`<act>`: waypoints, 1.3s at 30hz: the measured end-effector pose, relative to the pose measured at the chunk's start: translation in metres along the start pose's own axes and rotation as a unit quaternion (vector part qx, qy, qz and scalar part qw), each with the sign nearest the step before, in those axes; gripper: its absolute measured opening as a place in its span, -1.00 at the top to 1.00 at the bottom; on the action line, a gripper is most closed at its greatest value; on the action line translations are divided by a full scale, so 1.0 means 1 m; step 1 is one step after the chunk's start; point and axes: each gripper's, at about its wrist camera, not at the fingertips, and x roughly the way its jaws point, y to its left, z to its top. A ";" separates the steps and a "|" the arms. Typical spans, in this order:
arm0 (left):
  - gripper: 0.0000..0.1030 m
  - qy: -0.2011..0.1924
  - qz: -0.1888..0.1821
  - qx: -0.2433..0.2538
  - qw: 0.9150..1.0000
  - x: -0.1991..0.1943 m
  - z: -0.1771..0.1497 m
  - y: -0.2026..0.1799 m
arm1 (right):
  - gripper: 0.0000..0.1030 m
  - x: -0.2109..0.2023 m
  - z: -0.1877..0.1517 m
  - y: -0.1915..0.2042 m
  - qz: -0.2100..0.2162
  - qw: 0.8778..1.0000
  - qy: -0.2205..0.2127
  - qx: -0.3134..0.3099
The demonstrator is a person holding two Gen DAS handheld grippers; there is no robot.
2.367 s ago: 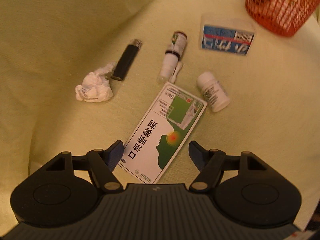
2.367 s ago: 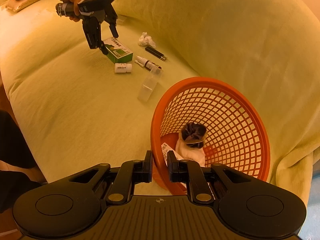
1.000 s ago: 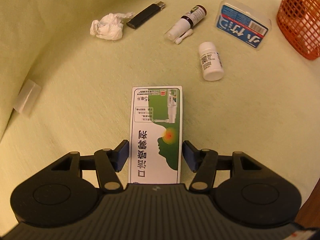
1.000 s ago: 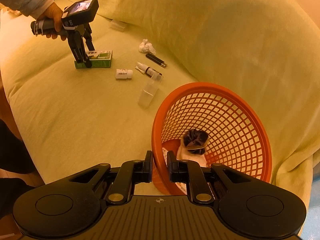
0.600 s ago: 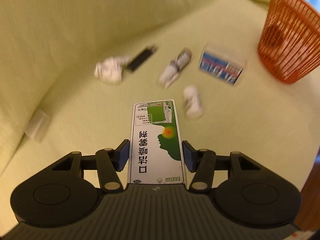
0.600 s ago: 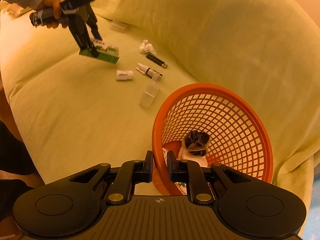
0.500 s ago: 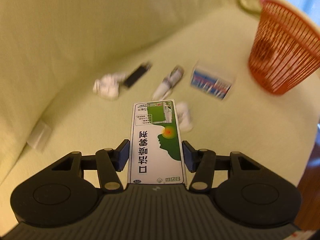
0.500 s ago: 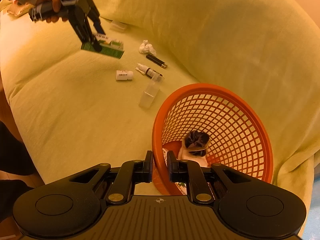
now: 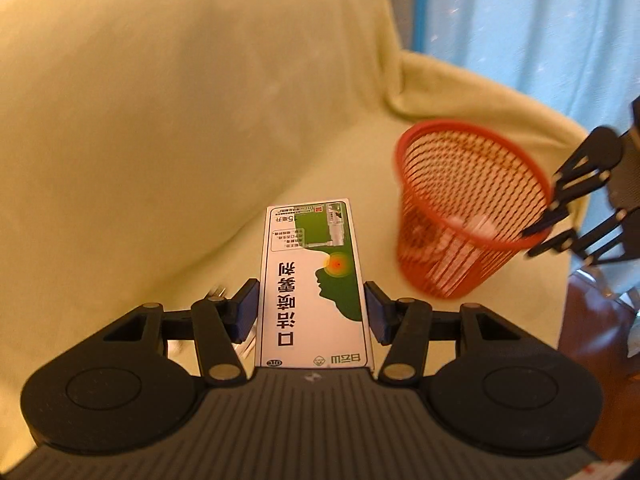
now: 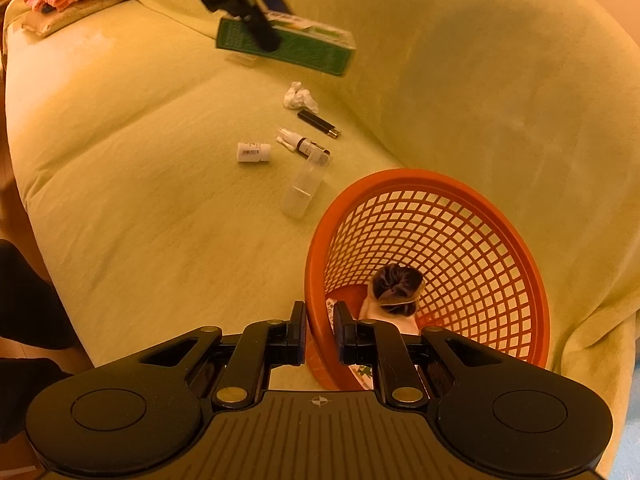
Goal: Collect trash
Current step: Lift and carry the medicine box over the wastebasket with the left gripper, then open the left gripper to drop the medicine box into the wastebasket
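We had the left gripper (image 9: 311, 312) clamped on the green-white box (image 9: 313, 280), pads on its long sides, up off the sofa (image 10: 140, 200). Right gripper (image 10: 319, 330) pinched the orange basket (image 10: 520, 264) rim. Basket contents blurred in left view.

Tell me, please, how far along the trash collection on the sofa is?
Done: some trash lies in the orange mesh basket, gripped at its rim by the right gripper. In hand: the left gripper carries the green-and-white box. Left: crumpled tissue, black lighter, spray bottle, white pill bottle, clear case.
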 end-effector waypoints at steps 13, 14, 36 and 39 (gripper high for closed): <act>0.03 -0.025 -0.061 0.062 0.996 0.013 0.063 -0.047 | 0.80 0.002 0.000 -0.003 0.010 1.000 -0.002 0.000; 0.03 -0.027 -0.065 0.064 0.995 0.015 0.067 -0.050 | 0.80 0.002 0.000 -0.003 0.010 1.000 -0.003 0.000; 0.02 -0.023 -0.112 0.065 0.991 0.064 0.098 -0.088 | 0.80 -0.003 -0.001 -0.004 0.017 1.000 -0.007 0.006; 0.02 -0.017 -0.107 0.056 0.993 0.062 0.093 -0.080 | 0.80 -0.004 -0.001 -0.003 0.018 1.000 -0.006 0.006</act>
